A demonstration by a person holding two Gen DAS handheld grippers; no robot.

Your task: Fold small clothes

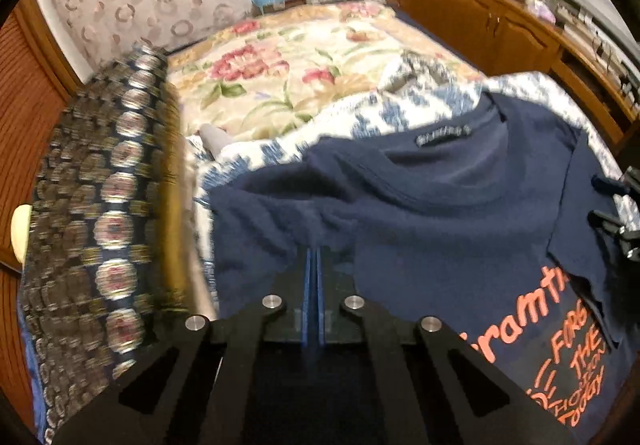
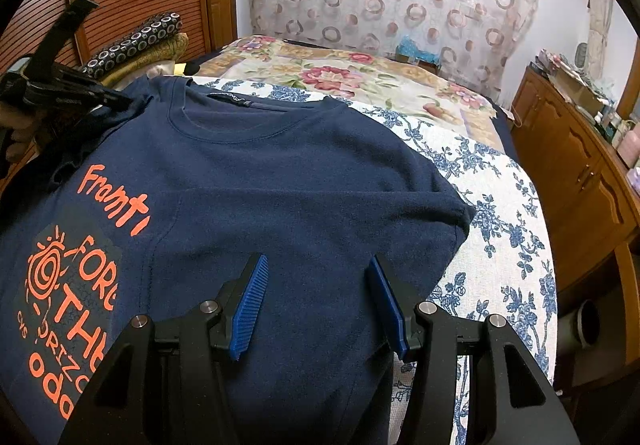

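A: Right wrist view, largest item?
B: Bed [image 2: 496, 229], blue-floral cover; navy T-shirt [image 2: 280, 181] spread on it, collar at 12 o'clock.
A: Tongs?
B: Right gripper [image 2: 318, 301] spread wide above the shirt. Left gripper [image 1: 314, 277] pinched onto a shirt fold at 6 o'clock.

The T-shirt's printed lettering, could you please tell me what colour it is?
Orange lettering on a navy T-shirt; clearest in the right wrist view.
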